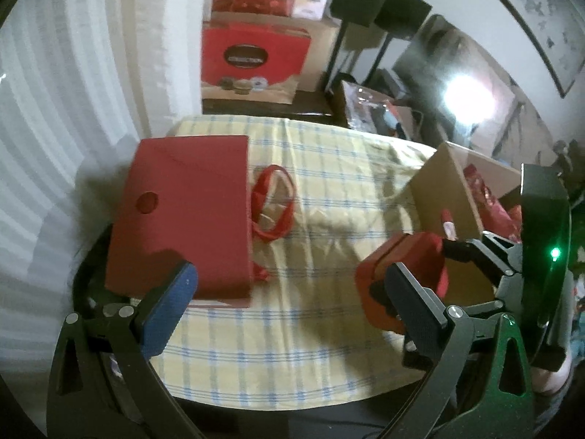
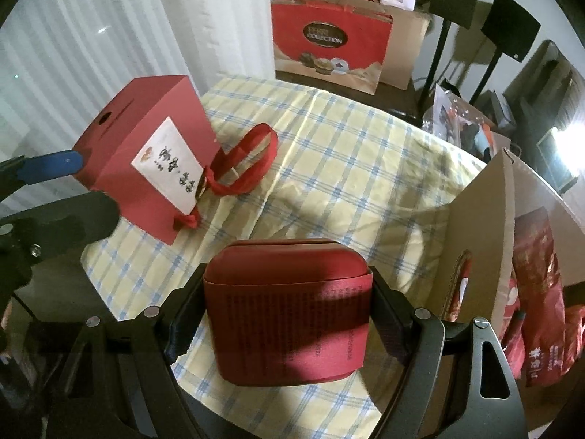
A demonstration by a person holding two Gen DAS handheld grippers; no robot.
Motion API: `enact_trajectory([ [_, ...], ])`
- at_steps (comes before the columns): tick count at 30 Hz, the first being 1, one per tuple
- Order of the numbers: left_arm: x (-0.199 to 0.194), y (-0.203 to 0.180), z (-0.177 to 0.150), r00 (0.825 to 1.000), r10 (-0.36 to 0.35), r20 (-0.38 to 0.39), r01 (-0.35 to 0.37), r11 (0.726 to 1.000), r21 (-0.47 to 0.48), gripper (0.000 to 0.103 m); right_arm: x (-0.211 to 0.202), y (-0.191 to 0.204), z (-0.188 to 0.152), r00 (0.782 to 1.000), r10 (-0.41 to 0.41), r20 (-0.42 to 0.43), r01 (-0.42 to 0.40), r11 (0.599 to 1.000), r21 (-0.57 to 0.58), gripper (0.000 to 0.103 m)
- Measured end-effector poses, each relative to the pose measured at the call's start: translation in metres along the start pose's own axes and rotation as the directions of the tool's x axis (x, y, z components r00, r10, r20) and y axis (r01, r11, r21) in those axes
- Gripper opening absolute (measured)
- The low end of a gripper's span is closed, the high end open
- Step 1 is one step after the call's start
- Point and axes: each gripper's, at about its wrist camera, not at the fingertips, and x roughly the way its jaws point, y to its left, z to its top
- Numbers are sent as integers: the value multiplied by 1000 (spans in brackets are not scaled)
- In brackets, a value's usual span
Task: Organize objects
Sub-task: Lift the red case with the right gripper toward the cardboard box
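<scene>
Right gripper had its fingers clamped on the red case beside the cardboard box; left gripper fingers spread wide, empty.

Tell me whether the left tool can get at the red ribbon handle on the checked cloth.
Probably yes. The left tool is open and empty, and the looped red ribbon handle lies exposed on the yellow checked cloth beside the red cardboard box.

Both cameras looked steeply down along their fingers at the checked tablecloth. The left view sat higher; the right one rode close behind the red case. Both shared the red gift box, cardboard carton and cloth.
</scene>
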Motion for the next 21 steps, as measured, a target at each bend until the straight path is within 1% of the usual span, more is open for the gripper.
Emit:
enact_trajectory([
  [5,2,-9,2,996,-85,-26,84,996,-11,101,-13,0,-7,999,41,32,-41,999,-1,83],
  [7,2,-13,2,995,-99,-30,99,995,-6,100,-19,0,-9,998,53,42,-53,999,-4,83],
  [14,2,-31,0,983,-171,-60,173,985,19,98,-35,2,-17,996,53,72,-52,999,-16,83],
  [17,5,-40,-2,974,-210,-88,213,977,27,98,-42,2,-19,995,48,87,-47,999,-18,83],
  [21,11,-48,-4,953,-275,-128,279,960,16,98,-48,1,-21,994,51,99,-49,999,-25,83],
])
